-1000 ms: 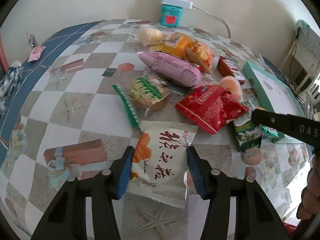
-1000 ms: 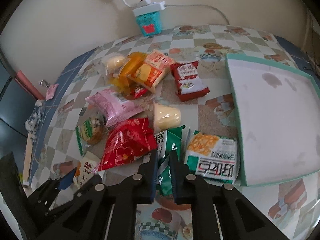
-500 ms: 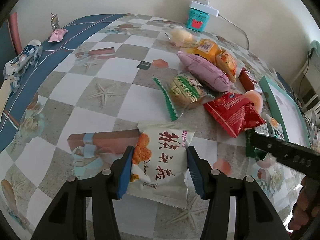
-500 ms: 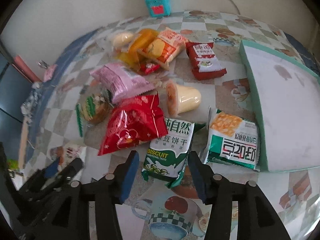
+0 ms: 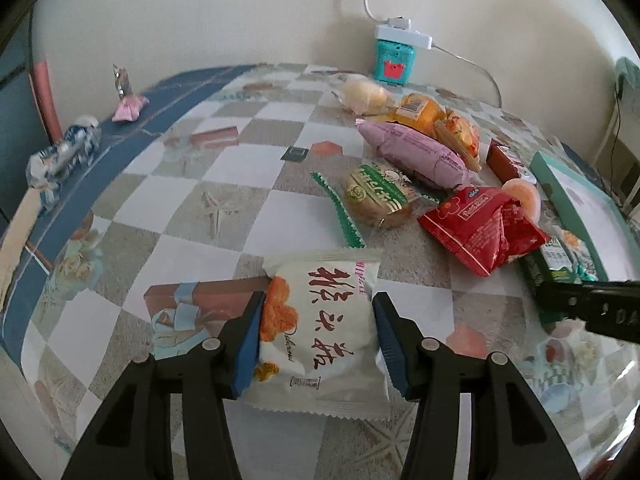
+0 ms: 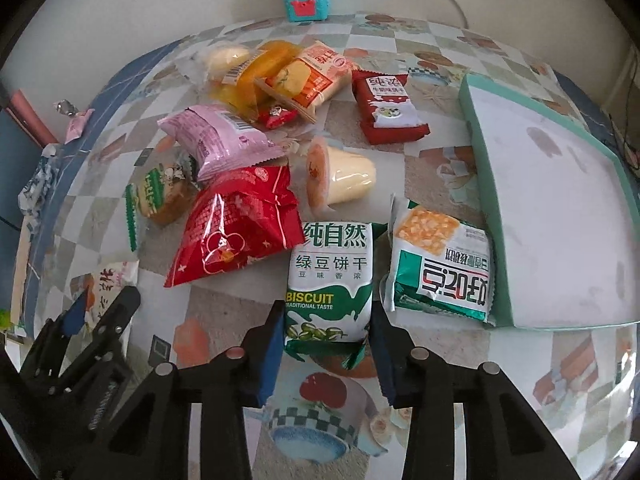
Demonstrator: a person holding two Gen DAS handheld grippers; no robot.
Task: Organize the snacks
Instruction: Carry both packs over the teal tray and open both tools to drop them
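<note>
Snacks on a checked, picture-printed tablecloth [image 5: 248, 208], listed near to far.

Left gripper [image 5: 318, 330]: blue pads clamped on a white plastic cake packet with red characters [image 5: 324, 320], held low over the cloth.

Right gripper [image 6: 326, 330]: jaws closing around a green-and-white plastic biscuit packet [image 6: 330, 276] lying flat on the cloth between them; pads look to be just touching its sides.

Beside it: a green-and-white cracker packet with an orange picture [image 6: 440, 264], touching the wall of a teal-rimmed rectangular tray [image 6: 480, 184].

Middle: a glossy red foil bag [image 6: 236, 232], a pale yellow jelly cup on its side [image 6: 340, 176], a clear-wrapped bun with green print [image 6: 160, 194], a pink pillow packet [image 6: 216, 140].

Far: a dark red milk-snack packet [image 6: 386, 108], orange and yellow packets heaped together [image 6: 288, 76], a pale wrapped bun [image 6: 226, 58].

Progress: tray interior bare, so sorting appears barely begun; every packet is left to place.
</note>
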